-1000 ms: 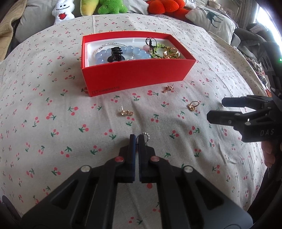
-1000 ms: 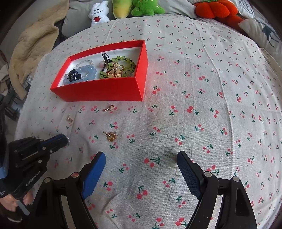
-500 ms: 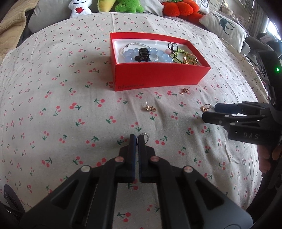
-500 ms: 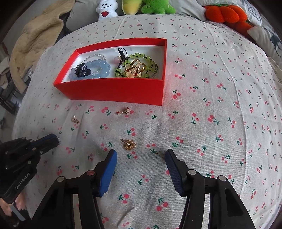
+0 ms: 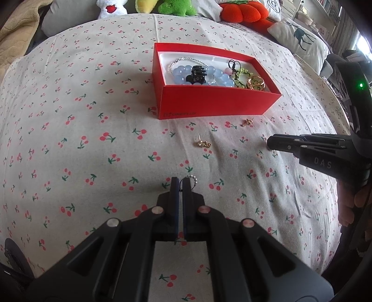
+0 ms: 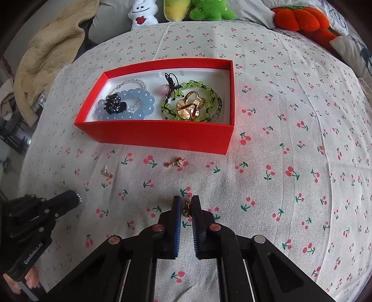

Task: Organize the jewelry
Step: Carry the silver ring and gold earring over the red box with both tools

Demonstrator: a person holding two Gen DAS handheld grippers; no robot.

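Note:
A red box (image 5: pixel 216 105) (image 6: pixel 160 138) on the cherry-print cloth holds a blue bead bracelet (image 6: pixel 130 104), a black clip, a green bead bracelet (image 6: pixel 209 93) and a gold ring (image 6: pixel 190 108). My left gripper (image 5: pixel 180 182) is shut on a small pearl hoop earring (image 5: pixel 193 178); it also shows in the right wrist view (image 6: pixel 69 197). My right gripper (image 6: pixel 186 206) has its jaws nearly closed around a gold earring (image 6: pixel 186 209) on the cloth. It shows side-on in the left wrist view (image 5: pixel 270 142). Two more gold earrings (image 5: pixel 203 144) (image 5: pixel 247 122) lie in front of the box.
Plush toys (image 6: pixel 207 9) and an orange plush (image 6: pixel 300 17) line the far edge. A beige blanket (image 6: pixel 46 51) lies at far left. Pillows (image 5: pixel 300 39) sit at far right.
My right gripper moved forward over the gold earring and its jaws closed in from wide open. My left gripper stayed shut on the pearl earring and shifted left relative to the box.

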